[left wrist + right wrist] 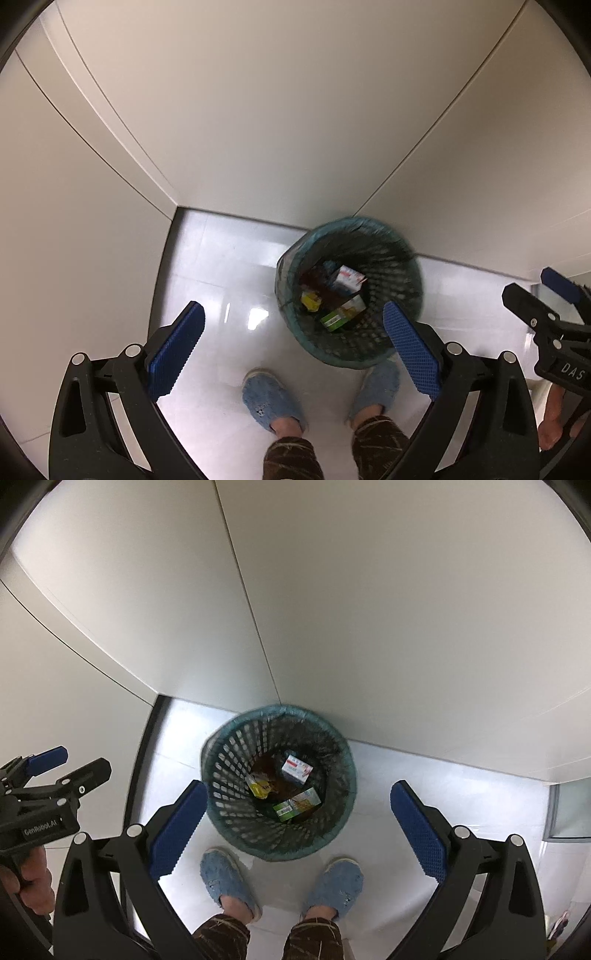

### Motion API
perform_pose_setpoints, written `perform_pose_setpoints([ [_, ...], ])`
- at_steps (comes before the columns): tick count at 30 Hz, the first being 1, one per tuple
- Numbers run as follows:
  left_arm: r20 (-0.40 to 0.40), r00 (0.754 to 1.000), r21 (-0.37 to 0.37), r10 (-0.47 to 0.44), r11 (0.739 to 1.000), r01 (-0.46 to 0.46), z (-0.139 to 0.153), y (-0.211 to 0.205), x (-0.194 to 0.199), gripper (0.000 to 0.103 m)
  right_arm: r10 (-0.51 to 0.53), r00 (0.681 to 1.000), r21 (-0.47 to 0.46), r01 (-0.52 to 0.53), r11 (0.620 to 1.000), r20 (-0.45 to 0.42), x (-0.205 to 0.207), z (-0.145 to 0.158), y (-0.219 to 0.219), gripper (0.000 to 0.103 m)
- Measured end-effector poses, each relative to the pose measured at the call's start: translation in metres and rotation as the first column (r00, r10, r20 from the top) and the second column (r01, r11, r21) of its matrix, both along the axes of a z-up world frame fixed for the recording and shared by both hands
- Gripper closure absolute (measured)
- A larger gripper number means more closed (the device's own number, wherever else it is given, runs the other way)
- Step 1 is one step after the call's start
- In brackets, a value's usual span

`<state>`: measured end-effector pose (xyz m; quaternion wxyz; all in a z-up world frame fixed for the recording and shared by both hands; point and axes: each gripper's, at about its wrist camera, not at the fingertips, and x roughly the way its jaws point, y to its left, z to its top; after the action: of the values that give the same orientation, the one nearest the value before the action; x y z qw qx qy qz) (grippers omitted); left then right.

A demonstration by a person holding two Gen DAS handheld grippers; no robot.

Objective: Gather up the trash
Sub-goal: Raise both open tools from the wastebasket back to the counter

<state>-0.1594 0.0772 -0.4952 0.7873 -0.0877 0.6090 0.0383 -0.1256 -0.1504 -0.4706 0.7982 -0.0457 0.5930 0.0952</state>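
A dark mesh waste basket with a teal liner stands on the white floor in a wall corner; it also shows in the right wrist view. Inside lie a white carton, a green box and a yellow wrapper. My left gripper is open and empty, held above the basket's left side. My right gripper is open and empty, above the basket's near rim. Each gripper shows at the edge of the other's view: the right, the left.
Cream walls close in behind and on both sides of the basket. The person's feet in blue slippers stand just in front of the basket. The glossy white tile floor extends to its left.
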Motion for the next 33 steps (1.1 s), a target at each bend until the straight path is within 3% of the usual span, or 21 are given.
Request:
perform_pose_setpoints([
  [7,0.073,0.997,-0.043,-0.009,0.999,0.012,0.115,-0.005,-0.001,0.008,-0.069,0.997,0.009,0.068,0.998,0.039,-0.007,0.116,-0.015,0.008],
  [11,0.120,0.991,-0.004,-0.055,0.998,0.056,0.183,-0.013,0.005,0.008,-0.109,0.992,0.034,0.107,0.994,0.060,-0.010,0.173,-0.018,0.008],
  [21,0.257,0.964,-0.003,-0.064,0.998,0.067,0.335,-0.008,0.021,0.008,-0.131,0.967,0.023,0.129,0.991,0.219,-0.016,0.312,-0.019,0.008],
  [24,0.292,0.953,0.028,-0.078,0.997,0.073,0.366,-0.009,0.022,0.008,-0.162,0.951,0.039,0.158,0.987,0.264,-0.016,0.345,-0.022,0.008],
  [33,0.364,0.927,0.013,-0.089,0.996,0.091,0.446,-0.008,0.046,0.007,-0.204,0.907,0.075,0.189,0.979,0.368,0.011,0.431,-0.040,0.008],
])
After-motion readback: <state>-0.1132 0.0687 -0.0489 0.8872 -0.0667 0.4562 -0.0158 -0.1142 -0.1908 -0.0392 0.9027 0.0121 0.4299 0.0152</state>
